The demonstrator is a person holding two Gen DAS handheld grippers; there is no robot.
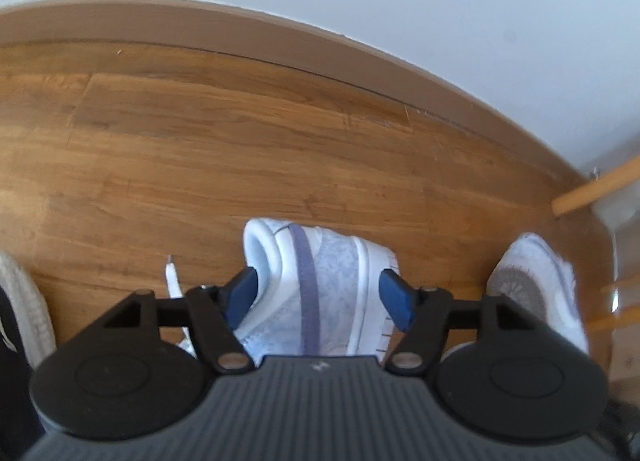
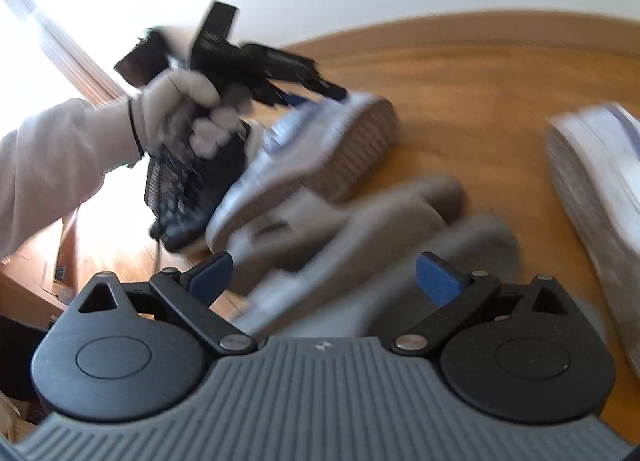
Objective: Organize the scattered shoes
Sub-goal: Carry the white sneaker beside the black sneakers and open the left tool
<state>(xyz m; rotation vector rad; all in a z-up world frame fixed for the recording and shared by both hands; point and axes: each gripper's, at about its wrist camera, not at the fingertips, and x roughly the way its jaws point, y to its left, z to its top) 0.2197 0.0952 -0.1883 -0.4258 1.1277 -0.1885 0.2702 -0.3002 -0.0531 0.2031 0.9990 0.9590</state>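
Observation:
My left gripper (image 1: 320,293) is shut on the heel of a white and lilac sneaker (image 1: 316,285), one blue pad on each side, and holds it off the wooden floor. The right wrist view shows that sneaker (image 2: 304,153) tilted sole-up, with the gloved hand and the left gripper (image 2: 296,95) on it. Its white mate (image 1: 536,285) lies at the right; it also shows in the right wrist view (image 2: 592,185). My right gripper (image 2: 324,277) is open above a blurred pair of grey shoes (image 2: 372,237).
A light-soled shoe (image 1: 24,301) lies at the left edge. A wooden skirting board (image 1: 280,41) and a white wall run along the back. A wooden furniture leg (image 1: 592,189) stands at the right. The floor (image 1: 200,141) is brown wood planks.

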